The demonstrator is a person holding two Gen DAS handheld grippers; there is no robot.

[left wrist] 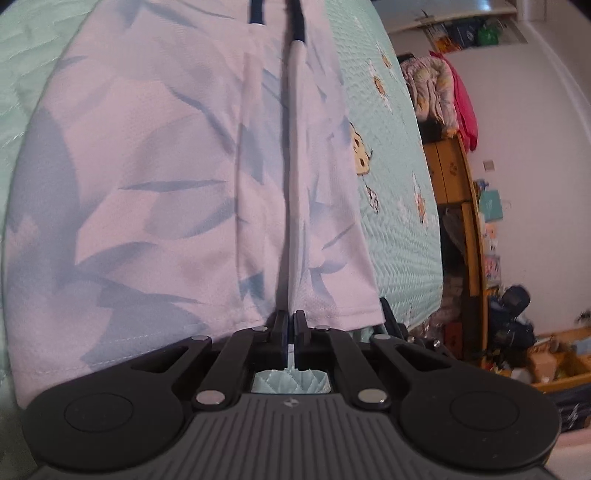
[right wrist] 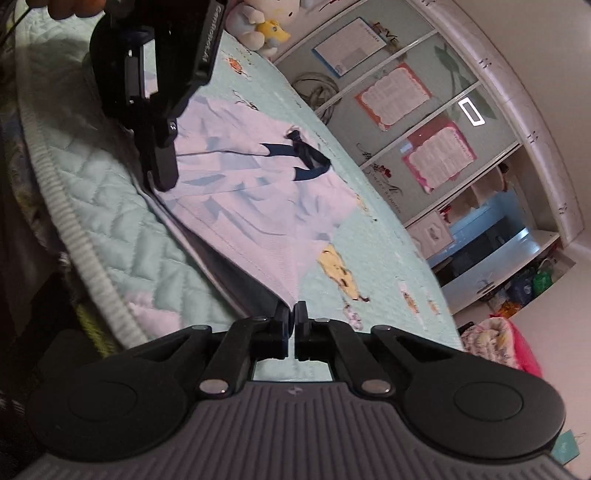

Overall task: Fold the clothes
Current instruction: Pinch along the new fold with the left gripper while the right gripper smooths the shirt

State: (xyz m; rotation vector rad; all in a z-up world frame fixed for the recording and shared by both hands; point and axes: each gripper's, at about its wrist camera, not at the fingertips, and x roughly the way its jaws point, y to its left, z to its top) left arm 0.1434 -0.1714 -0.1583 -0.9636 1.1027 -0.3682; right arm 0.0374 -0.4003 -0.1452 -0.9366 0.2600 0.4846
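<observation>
Fingers, left (left wrist: 294, 320): closed on the hem of the shirt (left wrist: 155, 177), a ridge of cloth running up from between them. Fingers, right (right wrist: 294, 312): nearly closed, pinching a corner of the same shirt (right wrist: 258, 206), which rises taut from the bed (right wrist: 122, 236). My left gripper (right wrist: 162, 173) shows in the right view at the shirt's near edge, pointing down. Shirt: pale, blue leaf print, dark collar (right wrist: 308, 162), lying spread on the mint quilted bed. Beyond: plush toys (right wrist: 266, 22) at the bed's far end, a wardrobe (right wrist: 443, 122) with papers stuck to its doors.
</observation>
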